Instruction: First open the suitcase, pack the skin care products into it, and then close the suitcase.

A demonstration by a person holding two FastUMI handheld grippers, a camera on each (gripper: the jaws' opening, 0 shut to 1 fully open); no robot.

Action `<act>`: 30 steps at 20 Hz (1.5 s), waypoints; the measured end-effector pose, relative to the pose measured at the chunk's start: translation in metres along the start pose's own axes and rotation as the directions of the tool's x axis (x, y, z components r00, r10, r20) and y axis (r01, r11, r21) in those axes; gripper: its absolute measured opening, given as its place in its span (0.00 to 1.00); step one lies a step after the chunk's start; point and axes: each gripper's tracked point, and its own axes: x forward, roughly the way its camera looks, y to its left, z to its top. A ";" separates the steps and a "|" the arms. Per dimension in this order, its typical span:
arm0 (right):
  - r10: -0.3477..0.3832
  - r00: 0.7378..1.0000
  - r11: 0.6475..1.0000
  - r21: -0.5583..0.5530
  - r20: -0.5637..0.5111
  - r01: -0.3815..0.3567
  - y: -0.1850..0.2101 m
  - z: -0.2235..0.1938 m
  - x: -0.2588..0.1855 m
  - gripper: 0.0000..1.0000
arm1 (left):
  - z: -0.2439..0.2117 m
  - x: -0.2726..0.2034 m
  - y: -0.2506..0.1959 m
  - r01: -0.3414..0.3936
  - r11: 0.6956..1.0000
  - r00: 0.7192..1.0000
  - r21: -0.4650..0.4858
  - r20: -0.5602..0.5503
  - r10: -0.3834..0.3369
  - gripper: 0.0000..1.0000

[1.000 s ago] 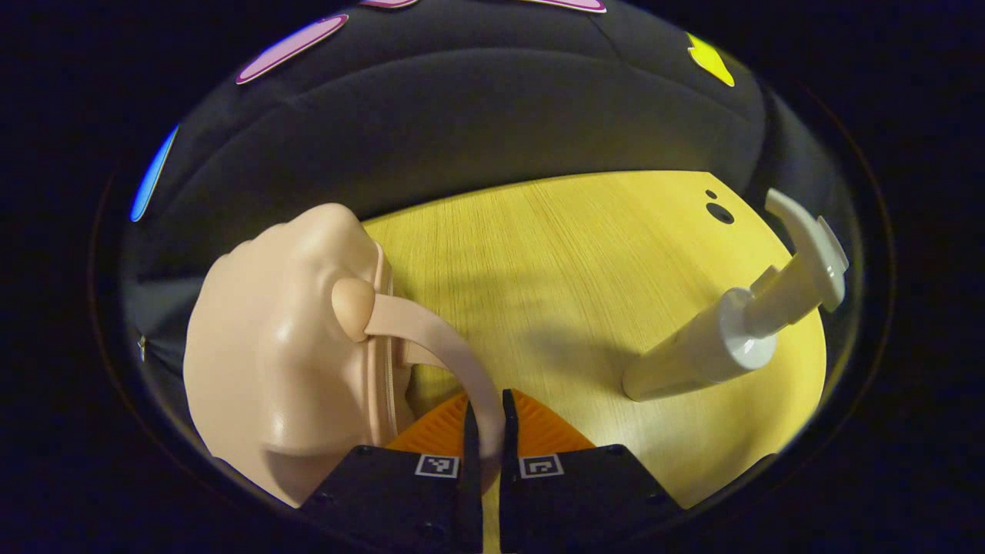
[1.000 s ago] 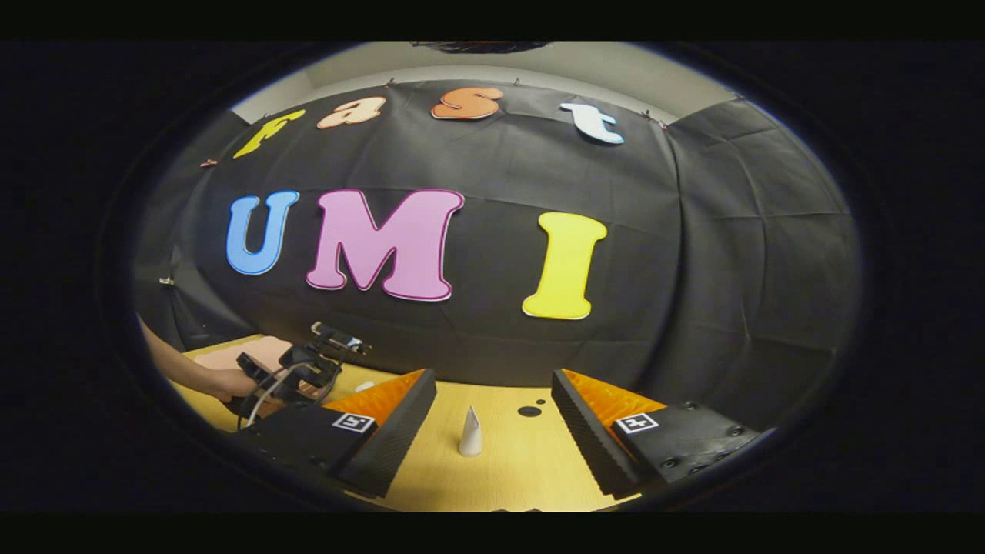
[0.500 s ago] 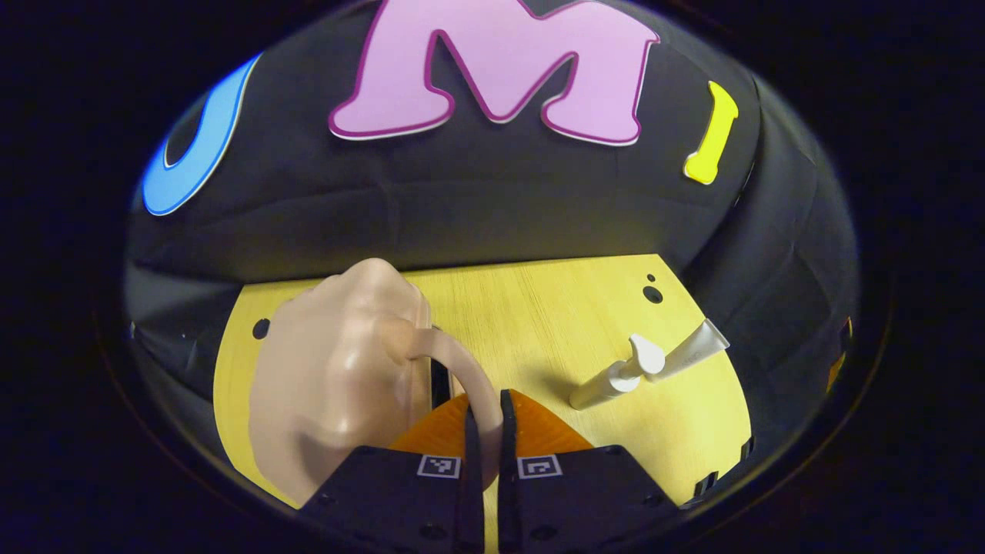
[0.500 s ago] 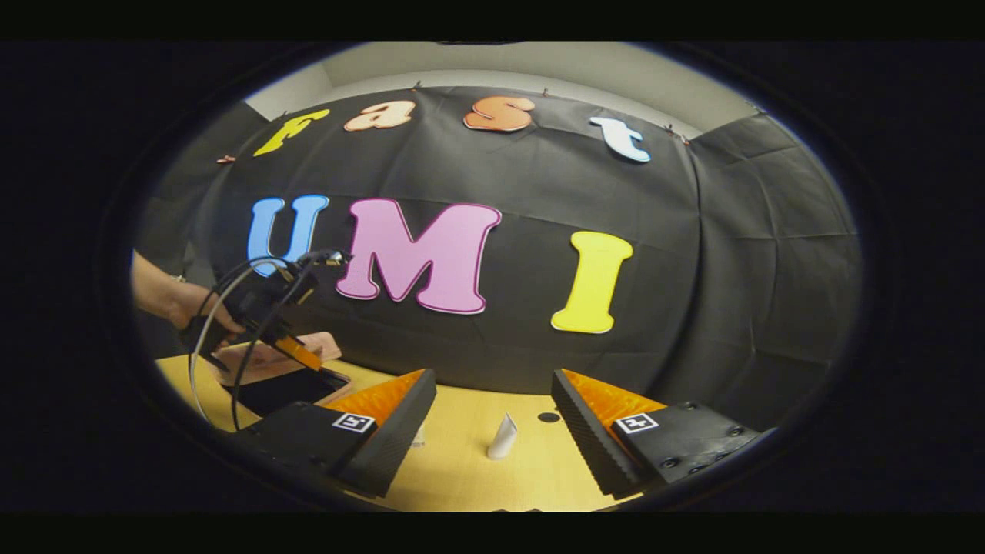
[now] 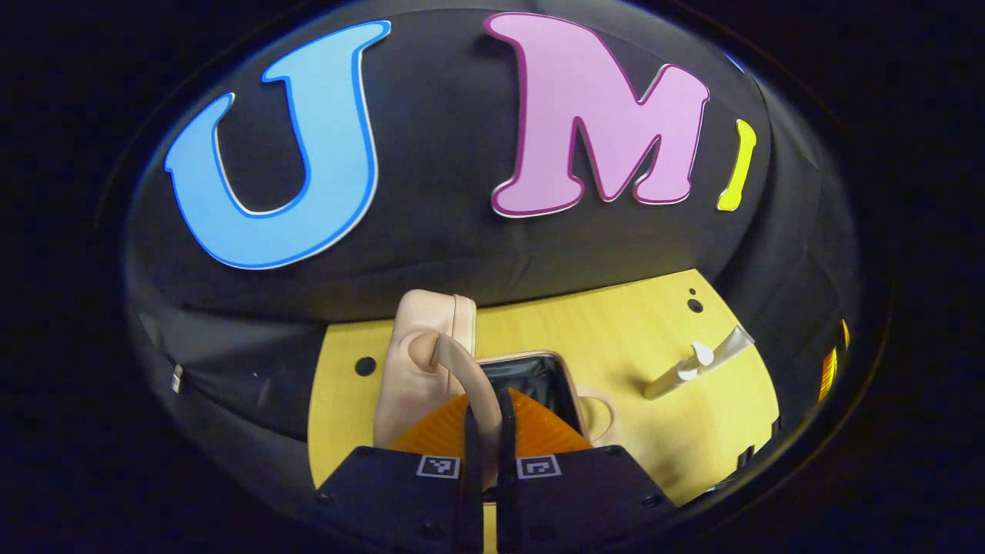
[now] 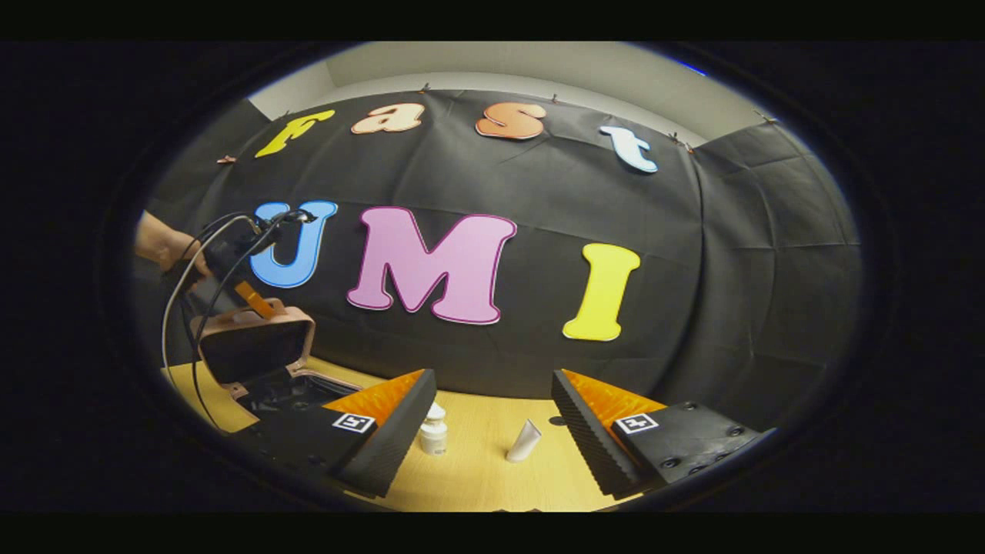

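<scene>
In the left gripper view we hold the left gripper [image 5: 485, 431] with its jaws nearly closed, both fingers pressing on the curved handle [image 5: 462, 369] of the suitcase [image 5: 419, 362]. The suitcase is a small, smooth, pale-pink hard shell with rounded corners. Its lid is raised on edge at the left, and the base [image 5: 596, 412] lies flat on the yellow wooden table [image 5: 616, 331], exposing a dark lined interior [image 5: 531, 381]. A white pump bottle [image 5: 677, 373] and a pale squeeze tube [image 5: 727, 345] stand to the right of the case, apart from it, near the table's far right corner.

In the right gripper view we keep the right gripper [image 6: 492, 431] low over the table [image 6: 477, 469], its jaws wide apart with nothing between them. Beyond the fingers stand the white bottle [image 6: 434, 431] and the tube [image 6: 525, 440], close together but not touching. At the far left, a hand [image 6: 158, 246] grips the left gripper [image 6: 254, 296] above the lifted lid [image 6: 254, 346], whose dark inner face is turned toward us; the open base [image 6: 296, 388] sits below it at the table's left end.
</scene>
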 end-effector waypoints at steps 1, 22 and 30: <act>0.001 1.000 1.000 -0.004 0.000 -0.001 0.005 0.000 -0.002 0.95 | -0.001 -0.001 0.023 -0.037 0.999 0.999 0.014 -0.004 0.037 0.12; -0.124 0.981 0.992 0.004 -0.146 0.126 0.030 -0.078 0.000 0.94 | -0.216 0.159 0.307 -0.413 0.910 0.898 -0.044 -0.185 0.399 0.11; -0.109 0.980 0.994 -0.015 -0.168 0.108 0.031 -0.101 -0.009 0.97 | -0.213 0.144 0.327 -0.503 0.861 0.861 -0.074 -0.126 0.492 0.31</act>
